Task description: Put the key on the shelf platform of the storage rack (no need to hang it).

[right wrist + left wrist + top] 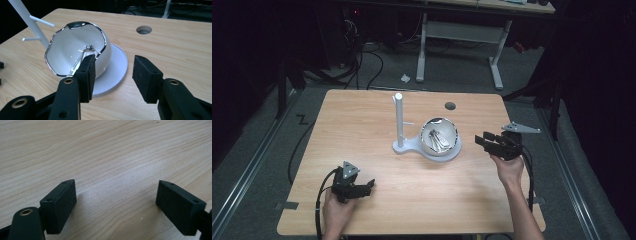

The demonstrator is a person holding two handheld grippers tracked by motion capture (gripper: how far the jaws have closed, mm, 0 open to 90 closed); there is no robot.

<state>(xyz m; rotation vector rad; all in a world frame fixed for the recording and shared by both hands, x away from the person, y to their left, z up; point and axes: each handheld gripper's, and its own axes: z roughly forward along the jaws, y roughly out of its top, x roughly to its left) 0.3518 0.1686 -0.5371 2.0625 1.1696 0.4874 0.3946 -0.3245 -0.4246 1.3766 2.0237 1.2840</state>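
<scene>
Bowl [440,136] sits on a white round base [117,67], roughly mid-tabletop, a bit right of centre. White inside, wavy chrome rim, tilted so the mouth faces the right hand-held gripper. Metal pieces [435,139] lie inside; they look like clips or keys, too small and glary to identify. In the right gripper view the left jaw covers most of them; only a thin bright piece [88,51] shows above the pad.

White post [399,120] rises from the same base, just left of the bowl, with short pegs sticking out. In the right gripper view its top is cut off by the frame edge.

Right hand-held gripper [486,141]: near the bowl's right side, apart from it, pointing at it. Jaws pulled in to their narrowest, gap left between the pads, nothing in it, nothing touched. Whether its underside rests on the tabletop [377,110] can't be told.

Left hand-held gripper [368,186]: near the front-left of the tabletop, well apart from the bowl. Jaws wide apart, bare wood grain between the pads, holding nothing.

Round cable hole [450,106] in the tabletop behind the bowl. Room beyond is dark; another desk frame [462,37] and floor cables barely readable.
</scene>
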